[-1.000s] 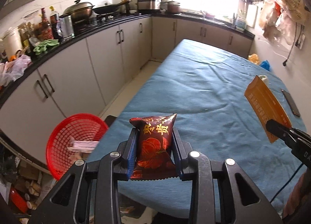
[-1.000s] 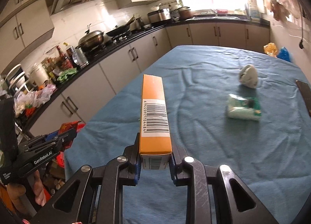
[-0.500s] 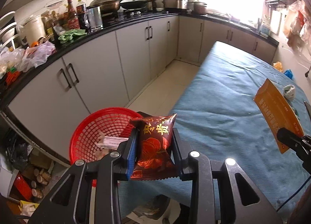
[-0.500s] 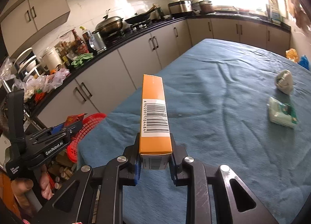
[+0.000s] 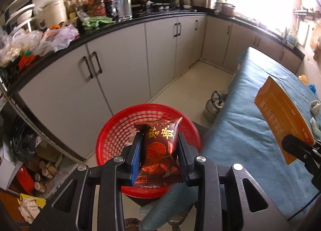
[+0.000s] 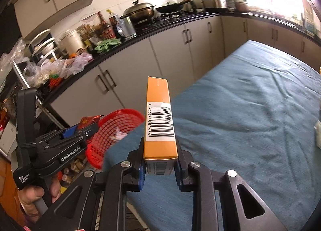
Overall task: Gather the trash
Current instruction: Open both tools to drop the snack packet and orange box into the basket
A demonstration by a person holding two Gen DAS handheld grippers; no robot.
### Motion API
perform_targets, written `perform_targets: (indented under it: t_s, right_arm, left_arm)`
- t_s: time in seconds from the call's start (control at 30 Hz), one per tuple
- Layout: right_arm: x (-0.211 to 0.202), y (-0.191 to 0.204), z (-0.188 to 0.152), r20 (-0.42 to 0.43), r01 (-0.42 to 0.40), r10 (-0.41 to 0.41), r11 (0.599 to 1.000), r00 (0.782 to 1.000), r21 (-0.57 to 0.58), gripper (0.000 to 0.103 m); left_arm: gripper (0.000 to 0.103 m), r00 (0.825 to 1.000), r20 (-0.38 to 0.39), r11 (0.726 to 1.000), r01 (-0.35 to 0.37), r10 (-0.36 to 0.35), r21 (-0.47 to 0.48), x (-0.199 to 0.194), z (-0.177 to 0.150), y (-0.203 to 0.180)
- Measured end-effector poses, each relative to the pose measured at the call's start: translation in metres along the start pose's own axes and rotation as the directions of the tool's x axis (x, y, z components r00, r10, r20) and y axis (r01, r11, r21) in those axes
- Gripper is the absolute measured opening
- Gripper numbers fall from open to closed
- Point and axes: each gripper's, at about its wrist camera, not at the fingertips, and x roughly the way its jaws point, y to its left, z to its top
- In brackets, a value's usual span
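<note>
My left gripper [image 5: 159,140] is shut on a dark red snack packet [image 5: 159,146] with gold characters and holds it above the red mesh basket [image 5: 116,128], which stands on the floor beside the table end. My right gripper [image 6: 159,146] is shut on an orange carton [image 6: 159,114] with a barcode, held upright above the blue-clothed table [image 6: 250,110]. The carton also shows at the right of the left wrist view [image 5: 280,118]. The basket [image 6: 112,128] and the left gripper [image 6: 80,130] with its packet show at the left of the right wrist view.
Grey kitchen cabinets [image 5: 124,74] with a cluttered black counter run along the left. A small metal kettle [image 5: 214,104] stands on the floor by the table. Cardboard and crumpled trash [image 5: 30,170] lie left of the basket. Small items [image 5: 315,106] lie on the table's far right.
Both grippers have swung left away from the table's middle. The left gripper with the packet now sits over the basket; the right gripper with the carton is nearer the table's left edge.
</note>
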Motion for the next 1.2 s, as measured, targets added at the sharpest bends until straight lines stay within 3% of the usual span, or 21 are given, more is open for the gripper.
perform_targets:
  t_s: [0.17, 0.43, 0.87, 0.9, 0.97, 1.03, 1.2]
  right_arm:
    - [0.025, 0.03, 0.007, -0.032, -0.04, 0.039, 0.998, 0.999, -0.046, 0.025]
    - [0.068, 0.058, 0.02, -0.098, -0.117, 0.111, 0.992, 0.989, -0.058, 0.025]
    - [0.141, 0.076, 0.039, -0.225, -0.188, 0.184, 0.982, 0.957, 0.001, 0.027]
    - [0.144, 0.076, 0.04, -0.23, -0.195, 0.19, 0.981, 0.954, 0.005, 0.029]
    - [0.148, 0.077, 0.041, -0.236, -0.21, 0.208, 0.978, 0.949, 0.016, 0.046]
    - [0.149, 0.076, 0.041, -0.228, -0.212, 0.212, 0.977, 0.95, 0.024, 0.053]
    - [0.141, 0.073, 0.043, -0.202, -0.204, 0.204, 0.979, 0.958, 0.021, 0.053]
  left_arm:
    - [0.032, 1.0, -0.013, 0.999, -0.01, 0.01, -0.053, 0.009, -0.001, 0.026]
    - [0.032, 0.999, -0.024, 0.986, 0.03, -0.035, -0.166, 0.027, 0.001, 0.07]
    - [0.034, 0.994, -0.061, 0.972, 0.074, -0.089, -0.222, 0.053, -0.003, 0.085]
    - [0.035, 0.994, -0.062, 0.972, 0.076, -0.092, -0.222, 0.054, -0.002, 0.087]
    - [0.041, 0.994, -0.061, 0.973, 0.076, -0.091, -0.219, 0.054, -0.001, 0.088]
    - [0.049, 0.995, -0.05, 0.974, 0.073, -0.085, -0.216, 0.052, -0.001, 0.089]
    - [0.057, 0.997, -0.033, 0.975, 0.067, -0.076, -0.211, 0.046, 0.001, 0.088]
